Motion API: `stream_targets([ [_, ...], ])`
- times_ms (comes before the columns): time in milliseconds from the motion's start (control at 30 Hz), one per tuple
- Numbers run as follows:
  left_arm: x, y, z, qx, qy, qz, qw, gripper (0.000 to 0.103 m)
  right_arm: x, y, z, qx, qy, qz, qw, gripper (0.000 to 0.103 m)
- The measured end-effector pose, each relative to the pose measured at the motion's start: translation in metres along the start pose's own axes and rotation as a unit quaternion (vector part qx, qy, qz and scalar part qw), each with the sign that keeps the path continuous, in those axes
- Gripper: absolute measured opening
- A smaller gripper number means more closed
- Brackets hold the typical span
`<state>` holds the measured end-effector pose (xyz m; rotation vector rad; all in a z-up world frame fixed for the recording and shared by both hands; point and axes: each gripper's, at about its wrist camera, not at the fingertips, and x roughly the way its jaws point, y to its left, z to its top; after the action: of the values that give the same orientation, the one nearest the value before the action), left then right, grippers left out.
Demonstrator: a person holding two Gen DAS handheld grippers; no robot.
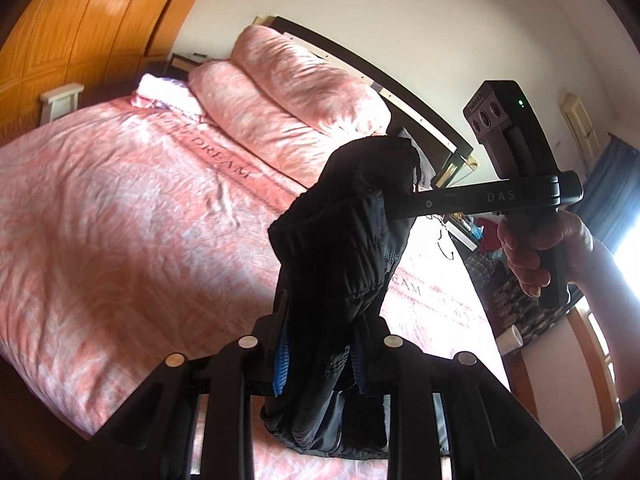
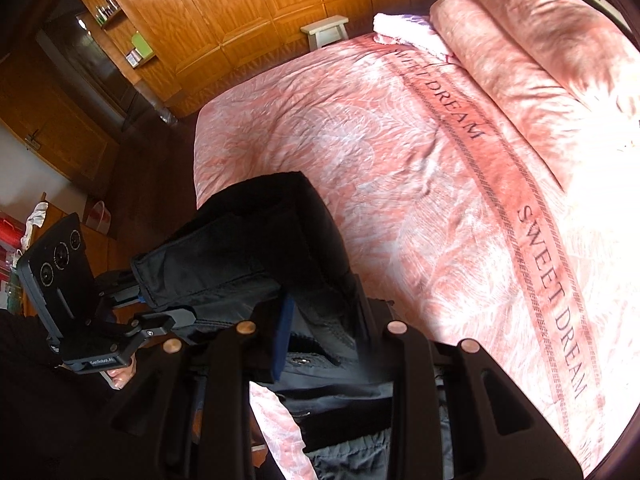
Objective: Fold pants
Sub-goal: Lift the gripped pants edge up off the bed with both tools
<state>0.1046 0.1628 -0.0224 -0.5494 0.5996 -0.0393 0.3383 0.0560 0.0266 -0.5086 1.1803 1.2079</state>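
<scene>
Above a wide bed [image 2: 400, 168] covered in a pink-and-white patterned spread lettered "SWEET DREAM", a pair of black, slightly shiny fabric pants [image 1: 344, 248] hangs bunched in the air between two black hand-held grippers. From the left wrist view, the left gripper [image 1: 320, 360] has its fingers closed on one gathered part of the cloth — a strip of blue lining shows beside the left finger. Across from it the right gripper [image 1: 394, 204] reaches in from the right side of that view, its tip buried in a second bunch of the same garment, held by a bare hand [image 1: 536, 252] wrapped round the grip. In the right wrist view the right gripper's jaws pinch the dark fabric as well, with more of the pants draped below them over the edge of the spread. Two long pink pillows [image 1: 288, 96] lie along the dark headboard [image 1: 384, 80], and a small white stool [image 2: 326, 30] stands by the orange wooden wardrobe [image 2: 248, 4].
</scene>
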Motion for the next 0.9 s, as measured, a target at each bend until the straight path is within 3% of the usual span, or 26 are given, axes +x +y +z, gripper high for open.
stream_targets([
  [900, 0.002, -0.114, -0.027, 0.136, 0.009, -0.02, 0.9904, 0.025, -0.072, -0.024, -0.094, 0.026, -0.054, -0.032, 0.998, 0.026],
])
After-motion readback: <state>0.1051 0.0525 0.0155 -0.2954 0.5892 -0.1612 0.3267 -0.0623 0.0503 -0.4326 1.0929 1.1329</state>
